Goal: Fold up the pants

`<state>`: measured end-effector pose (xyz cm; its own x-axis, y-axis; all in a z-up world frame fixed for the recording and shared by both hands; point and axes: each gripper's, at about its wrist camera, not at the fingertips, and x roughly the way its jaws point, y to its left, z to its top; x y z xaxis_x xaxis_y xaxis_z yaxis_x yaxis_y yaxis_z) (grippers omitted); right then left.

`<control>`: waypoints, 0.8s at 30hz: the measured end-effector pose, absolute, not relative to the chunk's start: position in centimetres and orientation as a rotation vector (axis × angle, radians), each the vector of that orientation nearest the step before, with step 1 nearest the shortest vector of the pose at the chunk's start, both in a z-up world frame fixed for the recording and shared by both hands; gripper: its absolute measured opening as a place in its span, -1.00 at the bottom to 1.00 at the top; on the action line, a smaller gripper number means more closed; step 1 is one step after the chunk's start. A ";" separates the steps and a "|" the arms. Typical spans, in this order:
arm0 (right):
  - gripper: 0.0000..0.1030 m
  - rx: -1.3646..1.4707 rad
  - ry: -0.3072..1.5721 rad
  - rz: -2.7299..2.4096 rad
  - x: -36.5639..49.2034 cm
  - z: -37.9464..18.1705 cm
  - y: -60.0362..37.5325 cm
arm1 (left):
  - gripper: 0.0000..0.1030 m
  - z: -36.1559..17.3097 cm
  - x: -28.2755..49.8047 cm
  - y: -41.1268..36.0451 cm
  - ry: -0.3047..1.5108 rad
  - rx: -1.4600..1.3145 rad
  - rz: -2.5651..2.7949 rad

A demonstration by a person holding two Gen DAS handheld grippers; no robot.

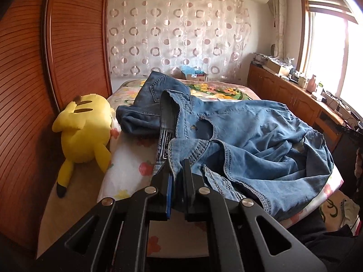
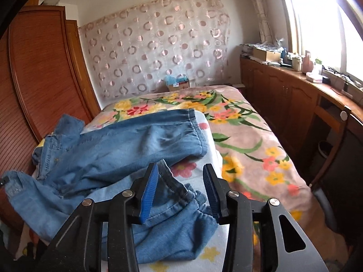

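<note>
Blue denim pants (image 1: 249, 136) lie crumpled on a floral bed, waistband toward the left wrist camera, legs bunched to the right. My left gripper (image 1: 178, 165) is shut on the waistband edge next to the label. In the right wrist view the pants (image 2: 113, 145) spread across a white floral sheet, one leg reaching toward the bed's middle. My right gripper (image 2: 181, 170) is open, its jaws on either side of a raised fold of a leg hem (image 2: 172, 181), not closed on it.
A yellow plush toy (image 1: 84, 129) lies at the bed's left edge against a wooden wardrobe (image 1: 27, 90). A wooden cabinet (image 2: 295, 95) with clutter runs along the window on the right. A cardboard box (image 2: 178, 85) sits behind the bed by the curtain.
</note>
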<state>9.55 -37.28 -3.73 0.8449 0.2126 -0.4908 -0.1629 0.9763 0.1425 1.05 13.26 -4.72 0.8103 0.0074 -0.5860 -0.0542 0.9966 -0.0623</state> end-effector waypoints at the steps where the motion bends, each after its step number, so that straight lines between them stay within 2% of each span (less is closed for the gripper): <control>1: -0.16 0.093 0.532 0.204 8.5 -4.2 -35.4 | -0.85 -4.9 1.1 13.2 0.628 -0.078 0.032; 14: -0.15 0.008 0.688 0.262 15.7 -8.9 -34.5 | -0.85 -5.3 2.2 13.3 0.618 -0.075 0.026; 15: -0.27 0.006 0.701 0.287 15.8 -9.0 -34.5 | -0.85 -5.2 2.3 13.2 0.611 -0.073 0.025; 17: -0.80 -0.002 0.691 0.324 15.3 -8.3 -34.6 | -0.85 -4.8 2.6 13.2 0.598 -0.071 0.030; 24: -0.88 0.068 0.481 0.271 11.5 -2.0 -38.9 | -0.85 -2.5 4.4 13.8 0.545 -0.083 0.048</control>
<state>11.50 -38.90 -2.03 0.8513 0.2735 -0.4479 -0.2416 0.9619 0.1280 4.40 13.78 -2.52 0.8539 0.0231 -0.5199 -0.0675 0.9955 -0.0666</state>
